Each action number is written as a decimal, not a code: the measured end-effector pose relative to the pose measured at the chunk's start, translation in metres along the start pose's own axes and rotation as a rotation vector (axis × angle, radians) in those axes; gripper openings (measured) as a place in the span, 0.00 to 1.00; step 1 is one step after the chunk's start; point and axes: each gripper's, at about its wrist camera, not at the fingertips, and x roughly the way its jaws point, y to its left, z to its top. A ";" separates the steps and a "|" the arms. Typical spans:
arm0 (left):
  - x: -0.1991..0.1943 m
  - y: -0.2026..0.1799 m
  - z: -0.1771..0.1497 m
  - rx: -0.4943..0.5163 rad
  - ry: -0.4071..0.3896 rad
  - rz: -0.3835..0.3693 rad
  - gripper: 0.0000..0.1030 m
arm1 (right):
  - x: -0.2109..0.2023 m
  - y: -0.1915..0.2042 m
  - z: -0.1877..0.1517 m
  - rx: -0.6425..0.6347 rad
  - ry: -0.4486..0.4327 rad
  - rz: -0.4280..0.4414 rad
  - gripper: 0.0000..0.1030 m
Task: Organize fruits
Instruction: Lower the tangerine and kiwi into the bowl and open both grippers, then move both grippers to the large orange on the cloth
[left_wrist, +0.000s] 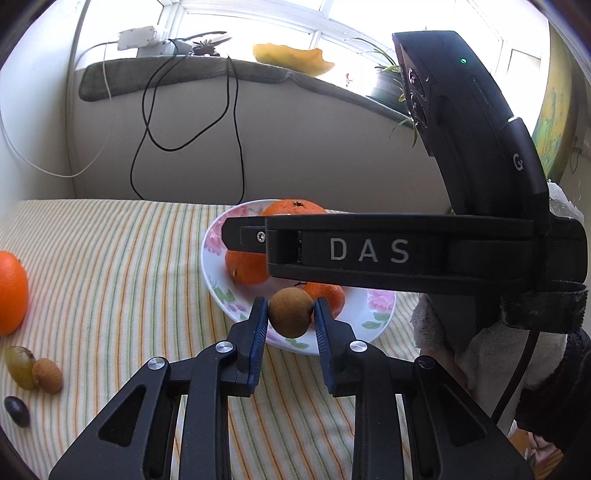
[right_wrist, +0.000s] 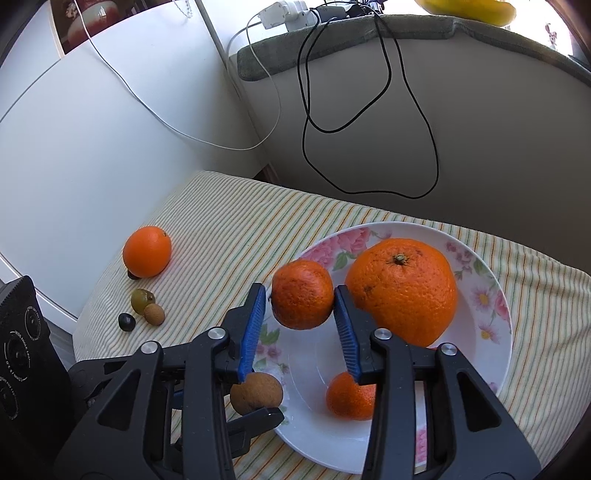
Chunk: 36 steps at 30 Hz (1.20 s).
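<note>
A white flowered plate (right_wrist: 506, 332) on the striped cloth holds a large orange (right_wrist: 402, 291) and a small mandarin (right_wrist: 349, 397). My right gripper (right_wrist: 300, 291) is open over the plate. A mandarin (right_wrist: 302, 293) sits between its blue pads, touching the right one, with a gap at the left. My left gripper (left_wrist: 290, 306) is at the plate's near rim (left_wrist: 380, 317). A brown longan (left_wrist: 290, 312) sits between its pads, with a thin gap at the right pad. On the cloth lie a loose orange (right_wrist: 147, 251), a green grape (right_wrist: 142, 300), another longan (right_wrist: 154, 314) and a dark grape (right_wrist: 126, 322).
The striped cloth (right_wrist: 229, 221) ends at a grey wall behind, where black cables (right_wrist: 406, 110) hang. A white cabinet (right_wrist: 92, 129) stands on the left. A person's knitted sleeve (left_wrist: 480, 350) is at the right of the left wrist view.
</note>
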 end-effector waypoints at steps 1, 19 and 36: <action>0.000 0.000 0.000 0.000 0.000 0.002 0.35 | -0.001 0.001 0.000 -0.001 -0.006 0.000 0.54; -0.012 0.001 -0.002 -0.007 -0.009 0.007 0.38 | -0.025 0.004 0.004 0.013 -0.067 -0.012 0.69; -0.051 0.018 -0.009 -0.034 -0.049 0.058 0.38 | -0.032 0.028 -0.003 0.002 -0.083 0.028 0.69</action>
